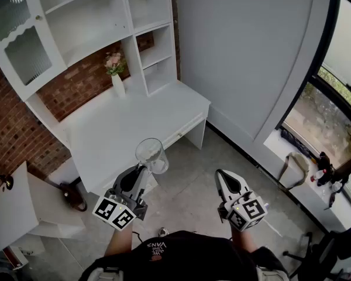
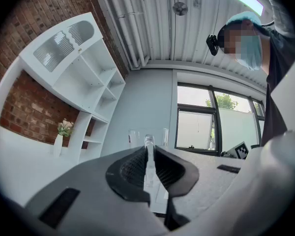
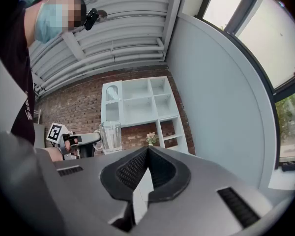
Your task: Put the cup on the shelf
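Observation:
A clear glass cup (image 1: 151,154) hangs in the air over the front edge of the white desk (image 1: 128,127), and my left gripper (image 1: 141,168) is shut on its side. In the left gripper view the cup (image 2: 148,137) stands just past the closed jaws, its glass pinched between them. My right gripper (image 1: 222,175) is shut and empty, held over the floor to the right of the desk. The right gripper view shows the cup (image 3: 111,136) and the left gripper (image 3: 83,139) at its left. The white shelf unit (image 1: 96,19) rises behind the desk, its compartments bare.
A white vase with pink flowers (image 1: 116,75) stands at the back of the desk. A glass-paned cabinet door (image 1: 19,37) hangs open at the left. A dark bag (image 1: 74,195) lies on the floor by the desk. A window sill (image 1: 304,174) with small items runs along the right.

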`<state>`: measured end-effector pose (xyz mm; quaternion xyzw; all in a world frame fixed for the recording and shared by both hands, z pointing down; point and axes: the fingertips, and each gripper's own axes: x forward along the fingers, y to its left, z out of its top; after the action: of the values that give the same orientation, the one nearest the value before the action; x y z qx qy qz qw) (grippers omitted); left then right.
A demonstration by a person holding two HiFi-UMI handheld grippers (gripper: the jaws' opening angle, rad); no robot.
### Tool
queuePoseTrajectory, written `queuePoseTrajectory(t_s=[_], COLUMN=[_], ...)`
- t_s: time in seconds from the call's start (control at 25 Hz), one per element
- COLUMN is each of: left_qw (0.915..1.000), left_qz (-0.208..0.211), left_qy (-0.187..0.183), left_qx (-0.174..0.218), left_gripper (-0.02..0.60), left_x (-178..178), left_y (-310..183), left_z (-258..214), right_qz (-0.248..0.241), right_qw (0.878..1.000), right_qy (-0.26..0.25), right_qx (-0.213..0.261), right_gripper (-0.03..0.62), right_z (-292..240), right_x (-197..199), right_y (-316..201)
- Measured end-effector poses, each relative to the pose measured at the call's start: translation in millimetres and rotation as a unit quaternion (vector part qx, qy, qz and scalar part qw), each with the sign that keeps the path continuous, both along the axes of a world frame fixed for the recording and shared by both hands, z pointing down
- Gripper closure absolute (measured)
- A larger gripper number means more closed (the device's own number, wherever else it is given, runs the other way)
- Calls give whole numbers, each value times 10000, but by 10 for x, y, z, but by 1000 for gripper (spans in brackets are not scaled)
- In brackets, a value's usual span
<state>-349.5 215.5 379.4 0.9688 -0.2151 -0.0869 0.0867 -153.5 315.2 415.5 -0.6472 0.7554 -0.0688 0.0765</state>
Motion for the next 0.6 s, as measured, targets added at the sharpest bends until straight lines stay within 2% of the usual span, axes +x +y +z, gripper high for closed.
queuePoseTrajectory(t_s=[0.32,0.6], left_qw=[10000,9995], left_qz=[-11,-286], left_qy=[82,94], left_qx=[45,-23], left_gripper=[552,552], left_x=[178,299], left_y=[-34,39], left_z=[-2,80], right_qz=[-192,-328], right_qw=[9996,9993], right_qy=[83,92], right_qx=[179,133], right_gripper=[595,594], right_z=[-87,-25], right_x=[101,302], right_y=[-116,-39])
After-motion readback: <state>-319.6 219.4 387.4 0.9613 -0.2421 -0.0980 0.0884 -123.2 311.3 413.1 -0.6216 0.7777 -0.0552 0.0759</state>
